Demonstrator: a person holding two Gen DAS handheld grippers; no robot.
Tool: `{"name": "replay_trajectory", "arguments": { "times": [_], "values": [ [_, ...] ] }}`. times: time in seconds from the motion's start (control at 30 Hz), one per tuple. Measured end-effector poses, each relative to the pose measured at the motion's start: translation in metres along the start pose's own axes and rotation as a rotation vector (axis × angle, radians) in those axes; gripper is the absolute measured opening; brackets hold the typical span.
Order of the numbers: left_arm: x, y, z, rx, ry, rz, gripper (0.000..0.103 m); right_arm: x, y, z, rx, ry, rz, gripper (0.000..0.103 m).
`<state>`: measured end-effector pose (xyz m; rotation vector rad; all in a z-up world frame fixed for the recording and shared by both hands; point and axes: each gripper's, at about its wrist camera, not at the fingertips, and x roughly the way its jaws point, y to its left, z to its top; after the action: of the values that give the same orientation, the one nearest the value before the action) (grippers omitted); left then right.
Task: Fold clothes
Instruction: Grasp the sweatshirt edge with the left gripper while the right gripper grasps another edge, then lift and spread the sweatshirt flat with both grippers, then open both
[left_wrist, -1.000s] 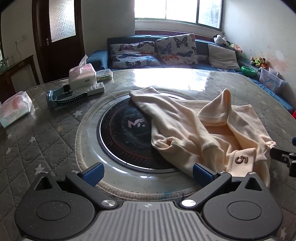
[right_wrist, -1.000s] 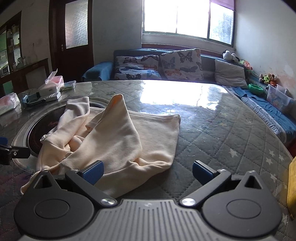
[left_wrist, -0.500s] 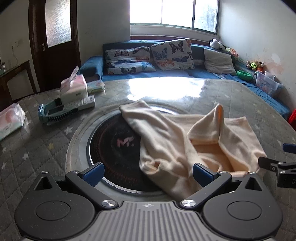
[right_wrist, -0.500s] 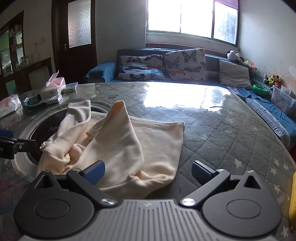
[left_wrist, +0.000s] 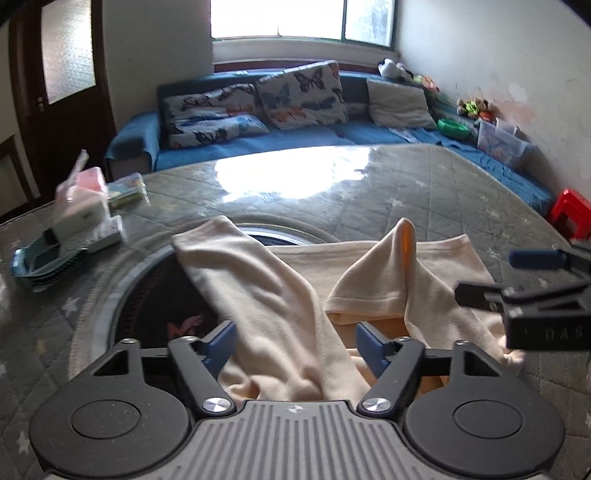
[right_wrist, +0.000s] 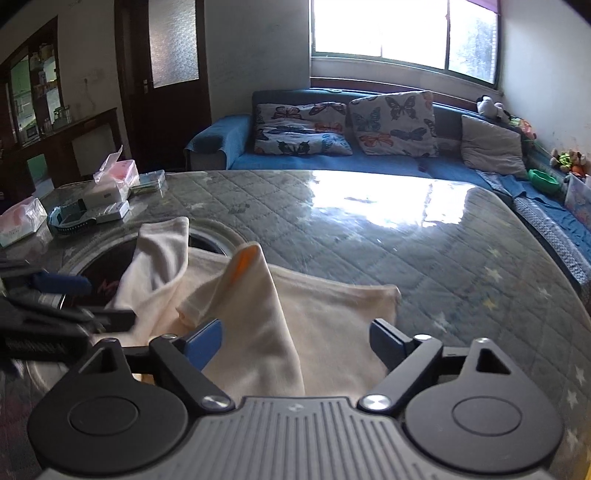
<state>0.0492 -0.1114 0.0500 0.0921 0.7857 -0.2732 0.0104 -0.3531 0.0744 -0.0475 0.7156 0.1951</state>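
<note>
On a quilted round table (left_wrist: 424, 184), tissue boxes (right_wrist: 110, 184) sit far left. The left gripper (left_wrist: 291, 345), jaws wide apart, straddles a sleeve of the crumpled cream garment (left_wrist: 277, 295) lying partly over the table's dark centre disc (left_wrist: 155, 314). At right, the right gripper (right_wrist: 295, 343), also released, hovers w/ fabric between its fingers.

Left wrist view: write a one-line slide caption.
Open left gripper straddles a crumpled cream shirt on the table; right gripper alongside.

One cream garment (left_wrist: 280, 306), two claws (left_wrist: 295, 341) (right_wrist: 295, 341), three sofa cushions (right_wrist: 393, 123), two tissue packs (right_wrist: 20, 221).
</note>
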Motion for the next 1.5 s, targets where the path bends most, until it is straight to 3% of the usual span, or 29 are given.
{"name": "replay_trajectory", "arguments": {
  "times": [0.2,0.33,0.47,0.57,0.67,1.07,1.27,1.5],
  "values": [
    [0.027,-0.001,0.003,0.016,0.055,-0.043,0.049,0.03,0.008,0.022,-0.03,0.02,0.045,0.079],
    [0.036,0.002,0.003,0.019,0.077,-0.063,0.03,0.056,0.012,0.031,-0.04,0.052,0.079,0.068],
    [0.037,0.007,0.0,0.02,0.073,-0.073,0.011,0.077,0.009,0.031,-0.021,0.103,0.115,0.041],
    [0.031,0.01,-0.003,0.022,0.054,-0.067,0.005,0.076,0.003,0.027,0.005,0.107,0.135,0.018],
    [0.021,0.017,-0.006,0.001,0.031,-0.06,0.004,0.064,-0.003,0.025,0.021,0.075,0.126,0.011],
    [-0.048,0.07,-0.036,-0.115,-0.048,0.02,0.003,-0.031,-0.055,0.004,0.087,-0.072,-0.051,0.009],
    [-0.077,0.089,-0.068,-0.14,-0.024,0.05,0.003,-0.063,-0.084,-0.025,0.138,-0.071,-0.142,0.009],
    [-0.1,0.085,-0.108,-0.121,0.03,0.03,0.003,-0.081,-0.105,-0.063,0.209,-0.01,-0.194,0.009]
  ]
}}
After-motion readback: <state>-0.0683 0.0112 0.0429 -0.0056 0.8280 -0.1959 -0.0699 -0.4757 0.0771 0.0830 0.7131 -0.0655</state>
